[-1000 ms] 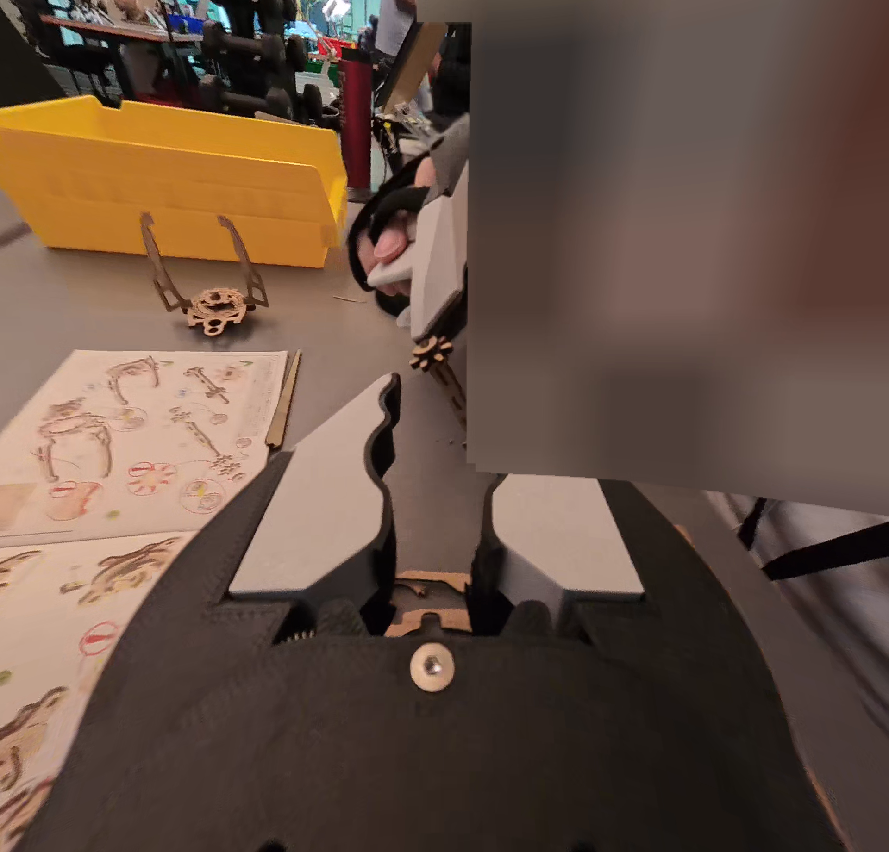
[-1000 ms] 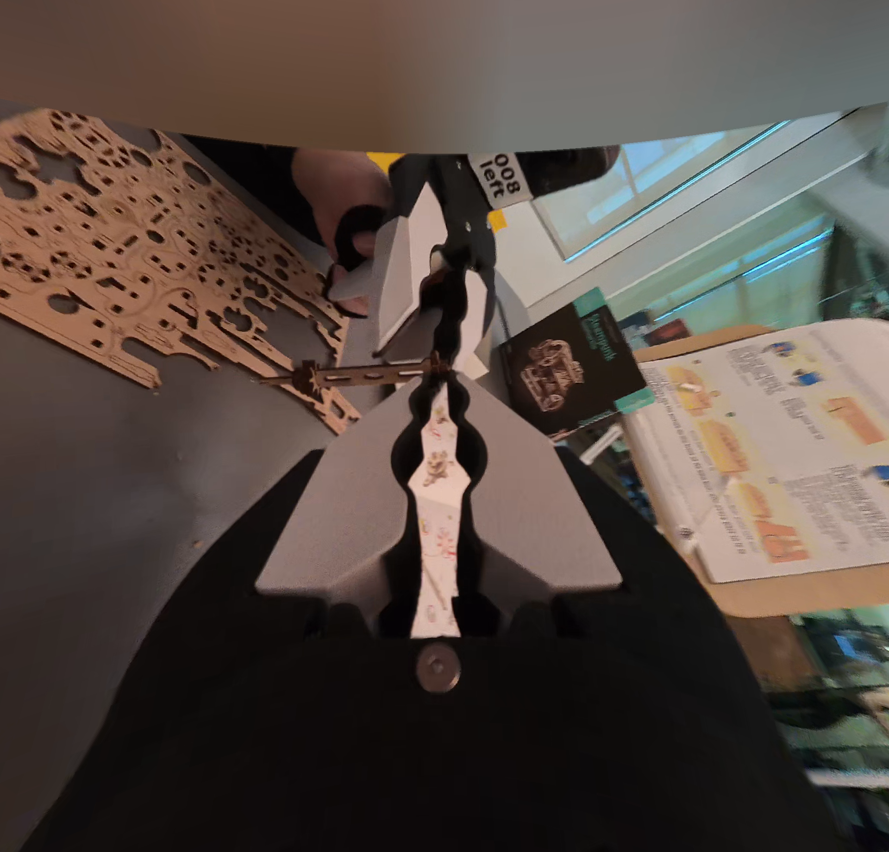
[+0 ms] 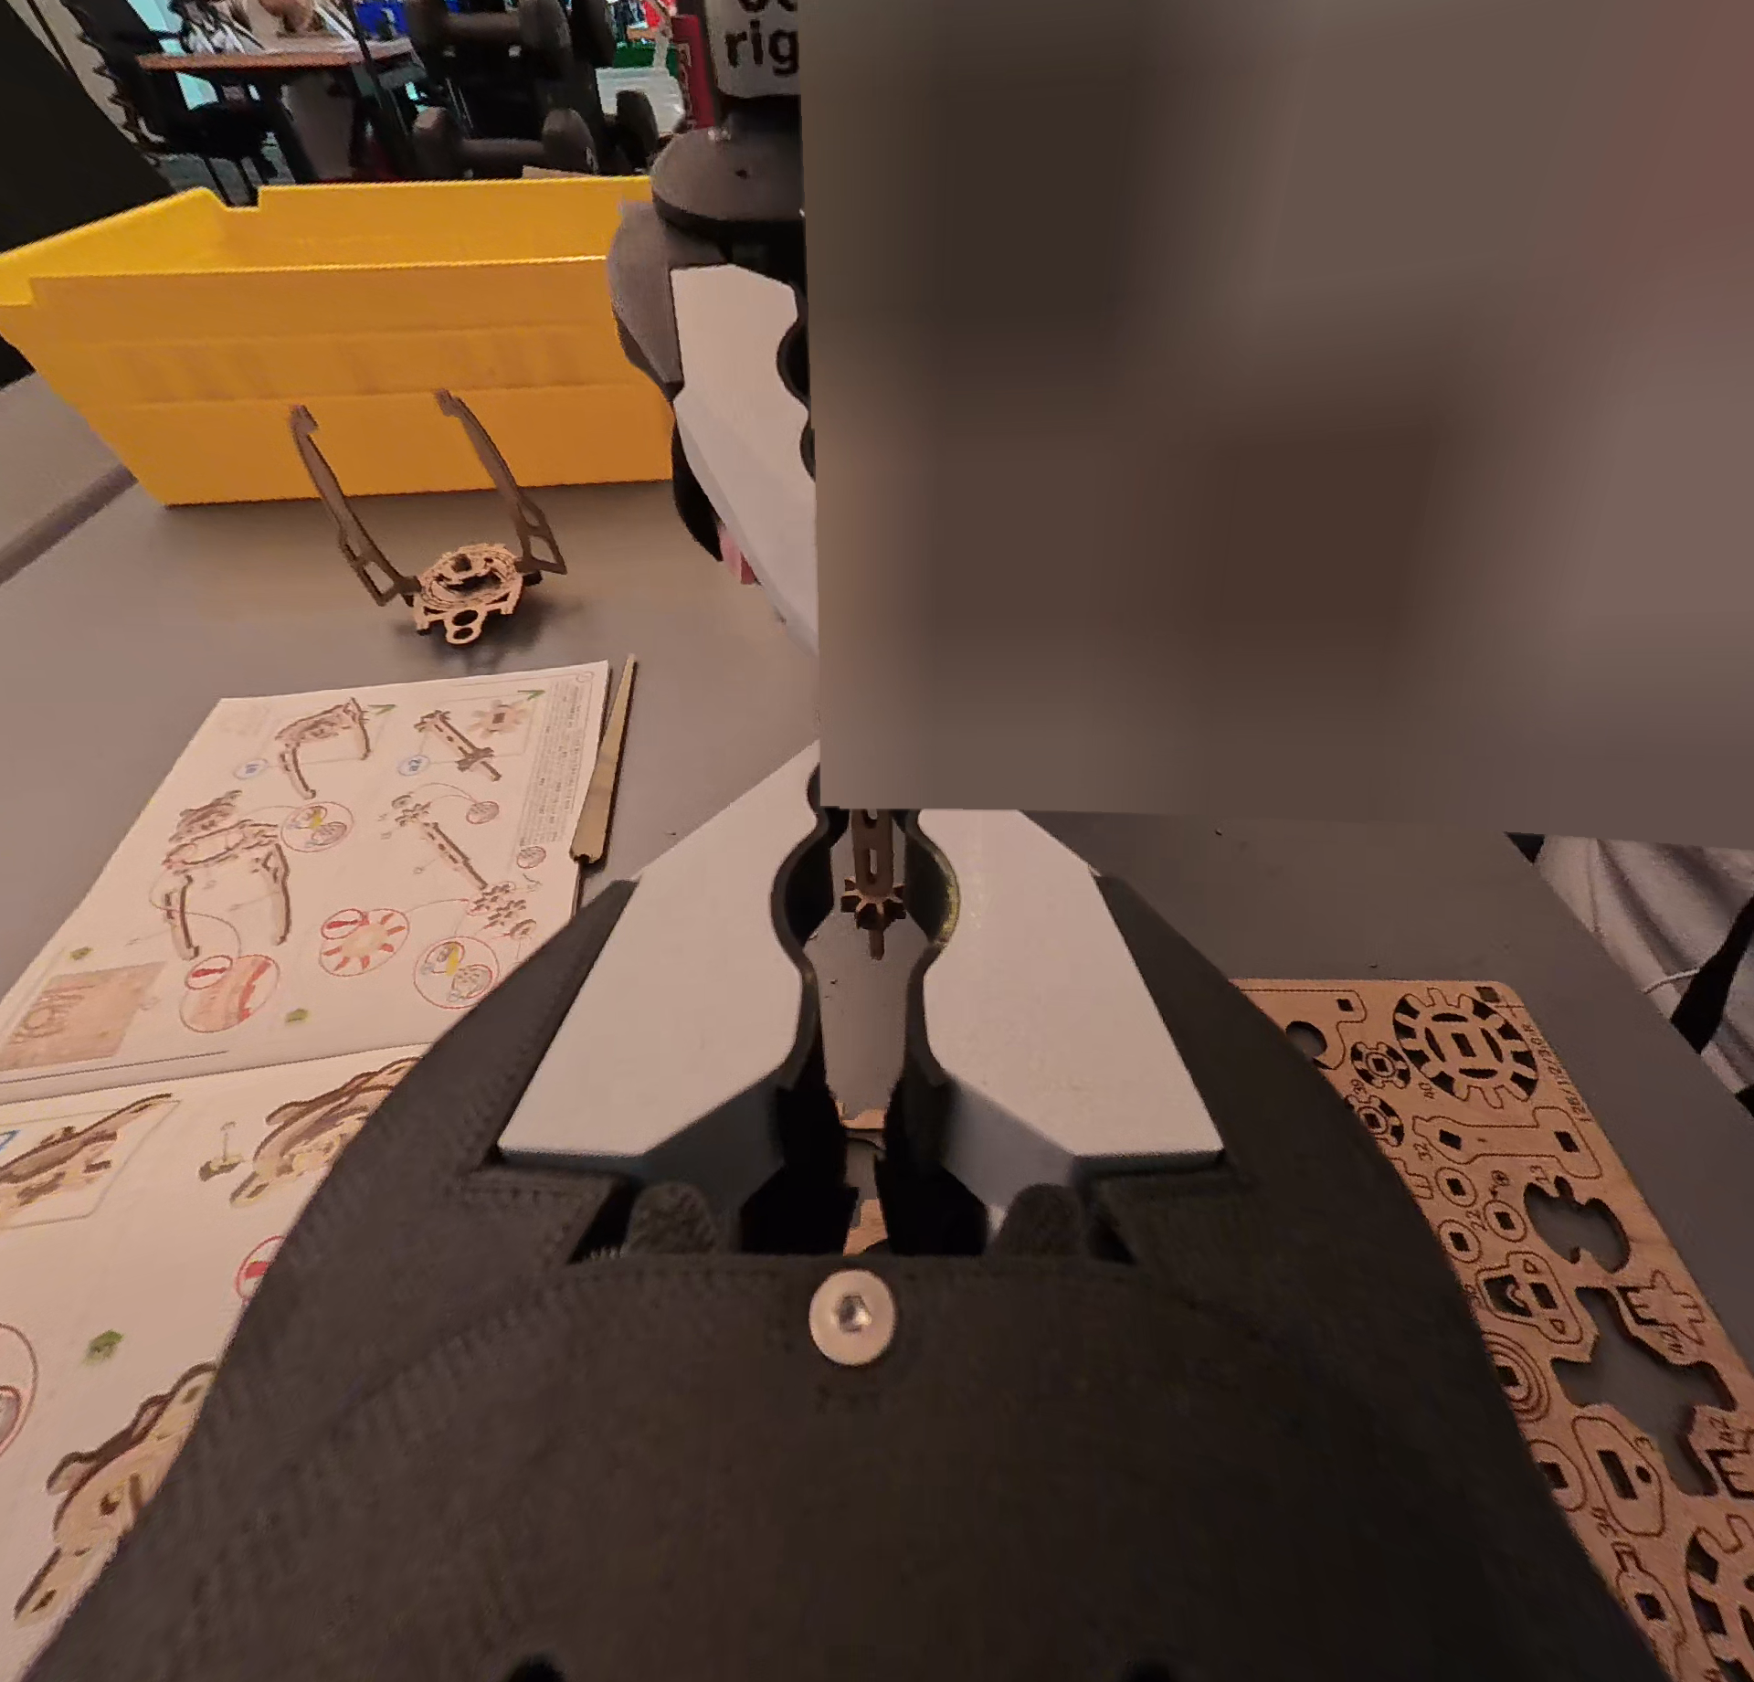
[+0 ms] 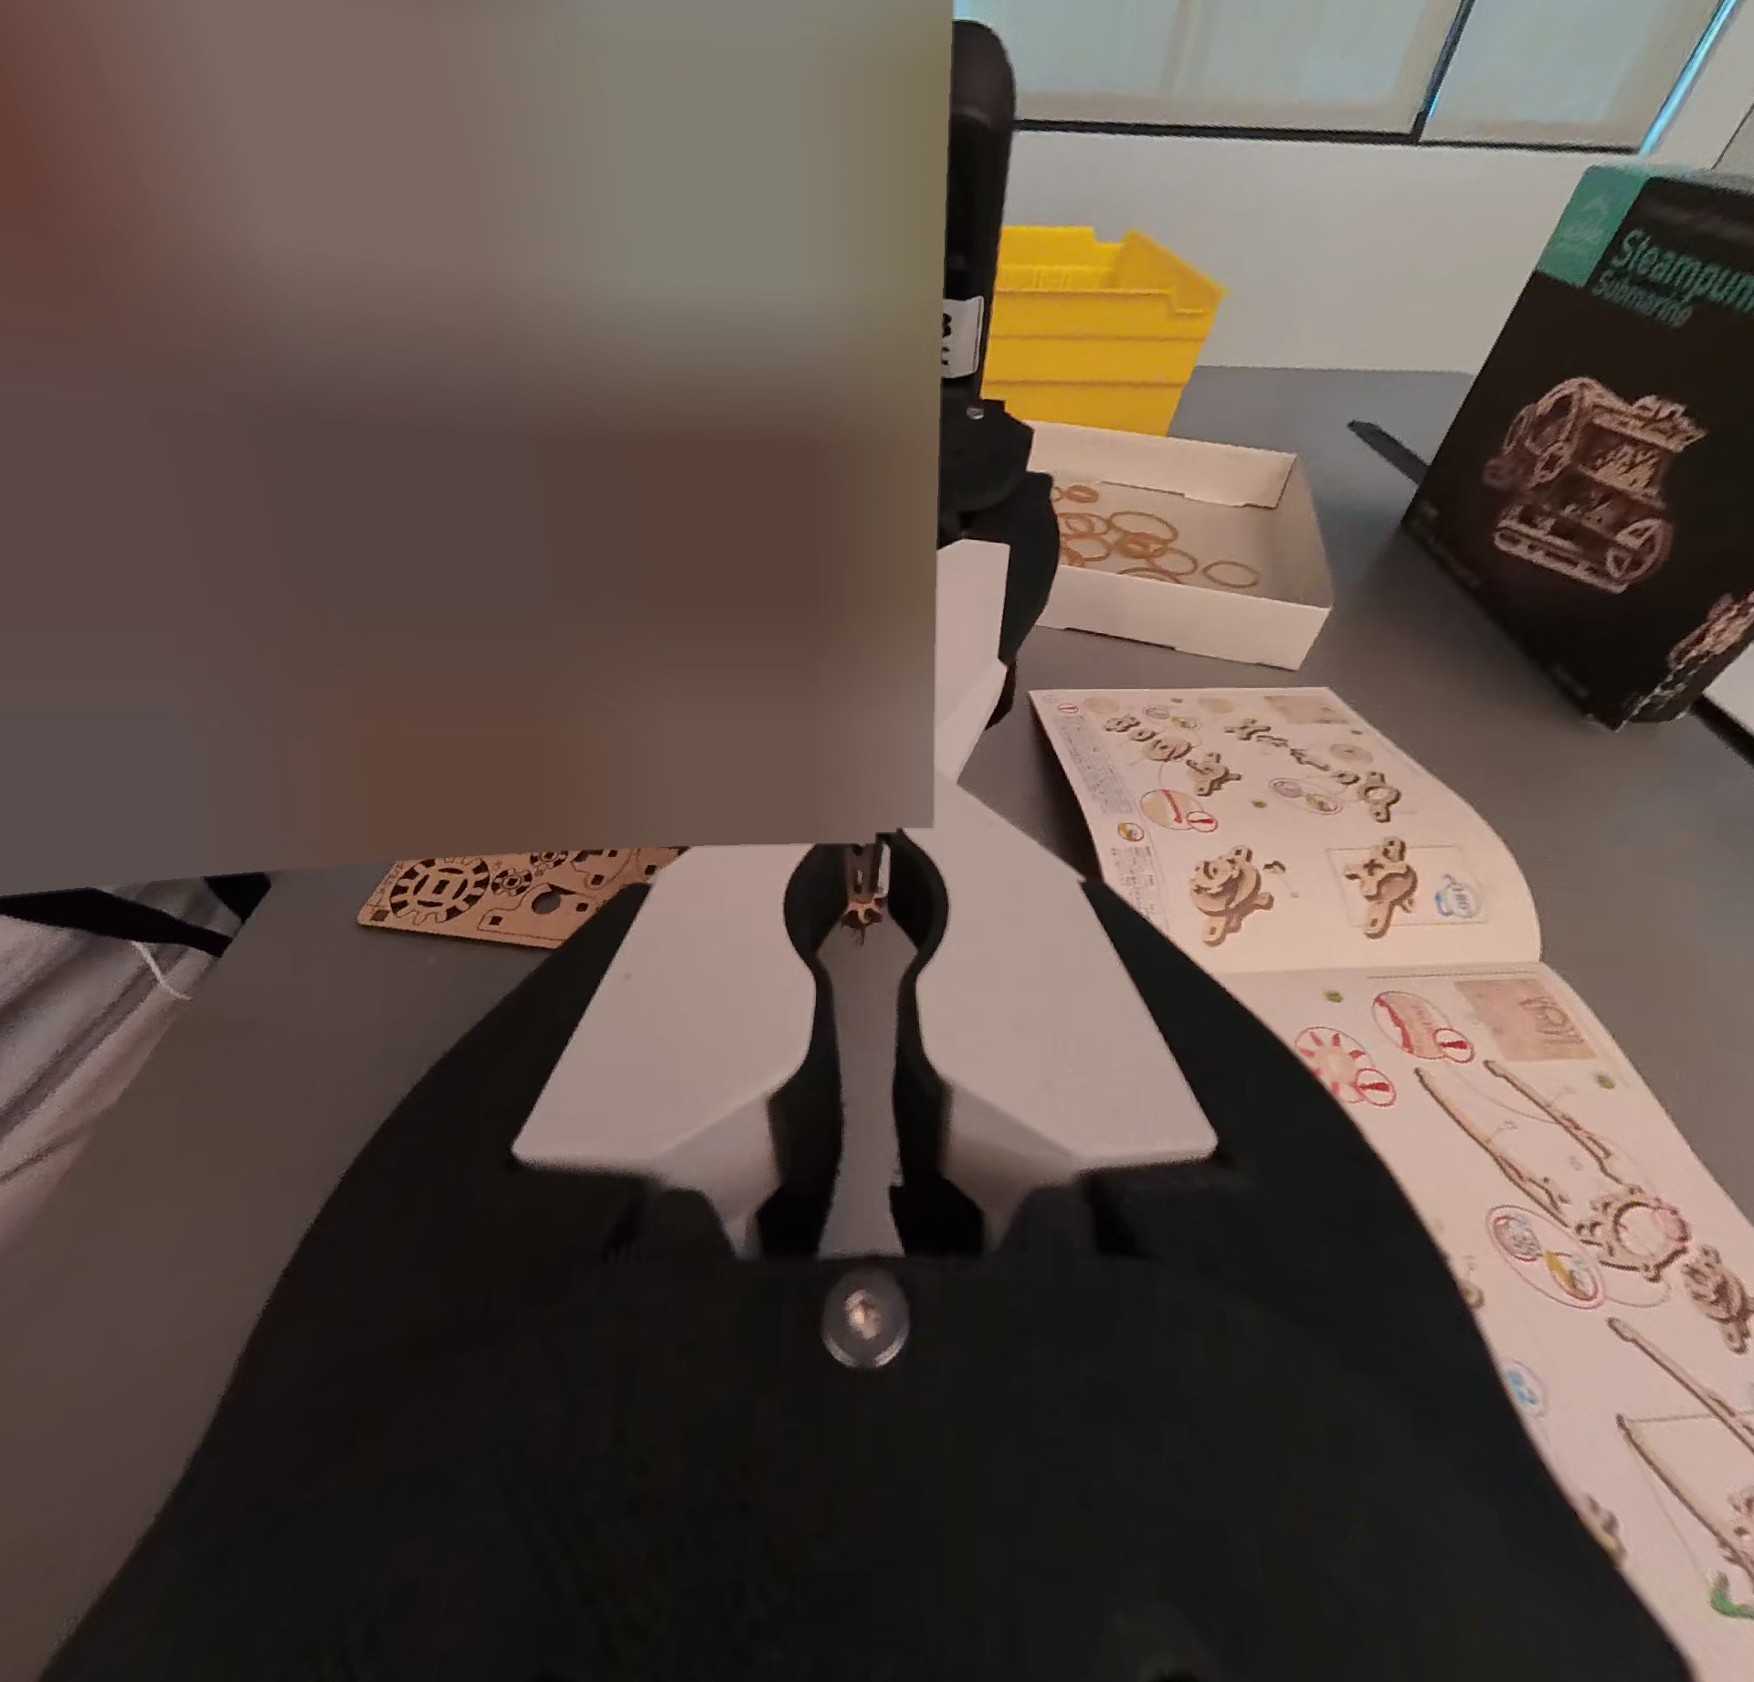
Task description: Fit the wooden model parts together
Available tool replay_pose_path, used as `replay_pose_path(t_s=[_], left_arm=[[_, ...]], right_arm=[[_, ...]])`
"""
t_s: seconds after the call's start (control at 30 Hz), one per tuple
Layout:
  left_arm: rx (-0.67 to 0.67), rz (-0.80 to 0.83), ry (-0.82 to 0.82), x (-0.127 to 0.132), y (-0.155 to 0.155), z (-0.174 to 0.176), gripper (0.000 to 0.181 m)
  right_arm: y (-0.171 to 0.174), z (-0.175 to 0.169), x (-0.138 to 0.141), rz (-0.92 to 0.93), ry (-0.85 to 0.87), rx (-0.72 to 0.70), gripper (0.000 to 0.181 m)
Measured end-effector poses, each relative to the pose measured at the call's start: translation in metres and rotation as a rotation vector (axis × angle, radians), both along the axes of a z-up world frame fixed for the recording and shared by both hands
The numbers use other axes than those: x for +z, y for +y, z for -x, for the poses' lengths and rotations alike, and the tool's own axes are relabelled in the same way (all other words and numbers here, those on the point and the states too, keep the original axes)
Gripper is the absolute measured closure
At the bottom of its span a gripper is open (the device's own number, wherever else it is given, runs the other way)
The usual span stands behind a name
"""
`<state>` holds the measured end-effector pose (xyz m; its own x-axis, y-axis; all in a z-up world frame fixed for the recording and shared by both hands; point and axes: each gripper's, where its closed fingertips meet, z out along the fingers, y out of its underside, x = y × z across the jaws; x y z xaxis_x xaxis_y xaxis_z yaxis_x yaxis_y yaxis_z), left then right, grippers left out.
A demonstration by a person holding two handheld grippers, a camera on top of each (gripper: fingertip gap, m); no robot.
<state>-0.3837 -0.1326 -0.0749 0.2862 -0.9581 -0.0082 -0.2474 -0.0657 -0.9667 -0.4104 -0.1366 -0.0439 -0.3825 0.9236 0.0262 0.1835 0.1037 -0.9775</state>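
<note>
Part: thin slotted wooden axle (image 3: 868, 887) with a small toothed gear on the end that shows. It is off the desk (image 3: 190, 592), in the air between the two claws, which face each other tip to tip.

Left claw (image 3: 868, 825): axle sits on its centreline, in the rounded recess just behind the fingertips. The gear end comes in toward the camera and the strip runs straight out past the tips. Fingers are drawn close, with only a narrow slot left between them. A blur patch covers the tips, so I cannot tell whether they pinch the strip.

Right claw (image 4: 868, 863): same layout from the other side. A gear end of the axle (image 4: 862, 906) lies in the recess and the strip leads forward. The slot is narrow and the tips are again under the patch; grip or no grip, cannot tell.

Long axis: in line with both claws' fingers, running from one claw to the other. Tilt against the desk not readable.

Each view shows the opposite claw only in part, beside the patch: right one (image 3: 740, 421), left one (image 4: 968, 649).

On the desk:
- yellow bin (image 3: 361, 336), far side in the left view
- two-armed wooden sub-assembly (image 3: 456, 573), just in front of the bin
- open instruction sheet (image 3: 285, 877), with a thin wooden stick (image 3: 607, 763) along its edge
- laser-cut parts sheet (image 3: 1566, 1257), under the left claw's right side
- white tray (image 4: 1234, 630) holding loose rings (image 4: 1139, 540)
- dark kit box (image 4: 1595, 459), standing upright
</note>
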Motion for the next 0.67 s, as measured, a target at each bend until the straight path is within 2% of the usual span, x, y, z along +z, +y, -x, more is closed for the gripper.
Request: replay_pose_path(t_s=[0.03, 0.3, 0.4, 0.67], left_arm=[[-0.01, 0.01, -0.004, -0.0002, -0.001, -0.0006, 0.176], [-0.008, 0.034, 0.009, -0.0037, 0.0, -0.002, 0.176], [0.01, 0.038, -0.014, -0.0005, 0.0028, 0.0003, 0.177], [0.021, 0.034, -0.042, 0.0053, 0.0032, 0.0015, 0.177]], right_arm=[[-0.0004, -0.0003, -0.0003, 0.015, -0.004, 0.008, 0.181], [0.002, -0.0014, -0.0038, 0.089, -0.033, 0.029, 0.18], [0.0008, -0.0011, -0.0013, 0.13, -0.027, 0.041, 0.173], [0.0027, 0.0022, 0.0029, 0.197, 0.002, 0.032, 0.175]])
